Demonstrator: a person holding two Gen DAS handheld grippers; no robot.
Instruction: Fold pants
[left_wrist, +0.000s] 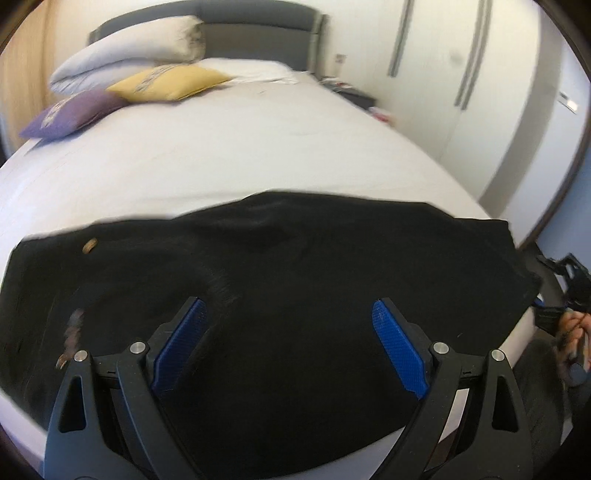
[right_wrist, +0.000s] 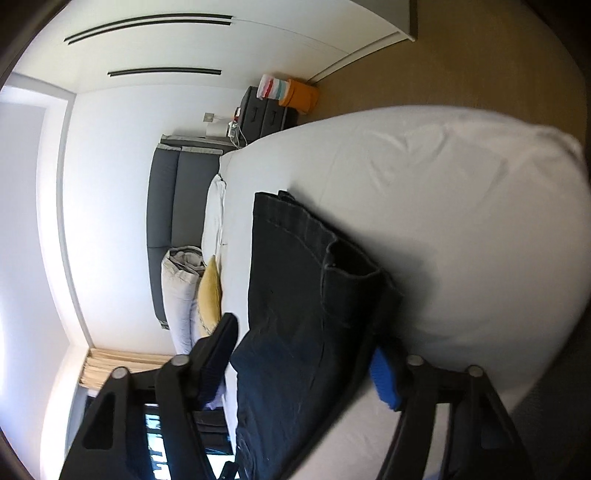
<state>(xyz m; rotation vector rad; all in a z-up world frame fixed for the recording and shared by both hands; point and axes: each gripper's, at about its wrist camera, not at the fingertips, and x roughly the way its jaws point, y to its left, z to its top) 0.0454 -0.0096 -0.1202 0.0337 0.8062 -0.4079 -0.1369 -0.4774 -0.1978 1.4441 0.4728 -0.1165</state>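
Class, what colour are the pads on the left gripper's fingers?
Blue pads, seen best in the left wrist view.

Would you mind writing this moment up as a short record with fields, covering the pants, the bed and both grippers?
garment: black pants, spread flat near the bed's foot edge
surface: white bed
far end of bed: yellow cushion, purple cushion, folded duvet against a grey headboard
left gripper: open above the pants, nothing between the jaws
right gripper: jaws straddle an end of the pants; pad contact unclear
fold progress: cannot tell
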